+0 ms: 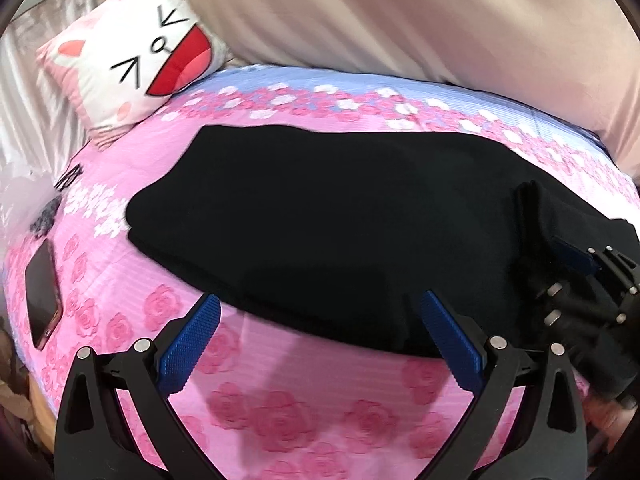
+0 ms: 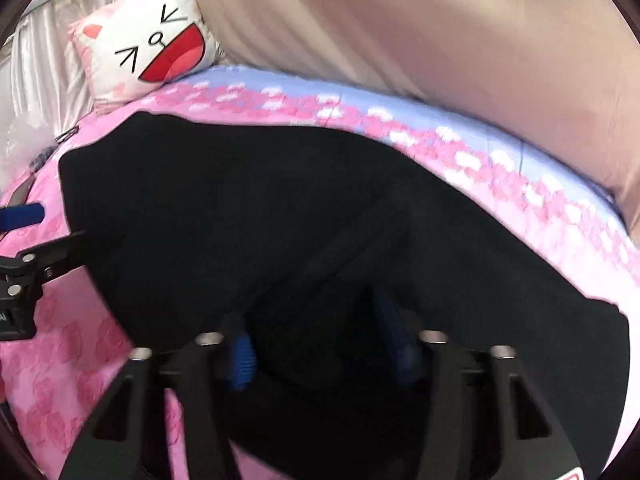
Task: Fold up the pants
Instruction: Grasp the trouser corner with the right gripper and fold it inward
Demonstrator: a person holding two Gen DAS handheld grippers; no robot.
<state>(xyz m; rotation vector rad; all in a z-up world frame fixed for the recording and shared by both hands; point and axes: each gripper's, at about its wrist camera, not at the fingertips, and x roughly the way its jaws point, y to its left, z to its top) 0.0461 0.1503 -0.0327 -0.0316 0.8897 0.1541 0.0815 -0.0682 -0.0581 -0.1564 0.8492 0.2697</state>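
Note:
The black pants (image 1: pixel 320 216) lie folded in a thick flat stack on the pink rose-print bedspread (image 1: pixel 280 412). My left gripper (image 1: pixel 320 304) is open, its blue pads at the near edge of the stack, one over the bedspread and one over the cloth. My right gripper (image 2: pixel 312 320) is over the right end of the pants (image 2: pixel 280 208), jaws apart, blue pads blurred and partly sunk in dark cloth. It also shows at the right edge of the left wrist view (image 1: pixel 580 264). The left gripper's finger (image 2: pixel 24 214) shows at the left edge of the right wrist view.
A cat-face pillow (image 1: pixel 136 52) leans at the back left. A beige quilt (image 1: pixel 400 20) is bunched along the back. A phone (image 1: pixel 42 292) lies on the bedspread at the left. The bed edge runs along the left.

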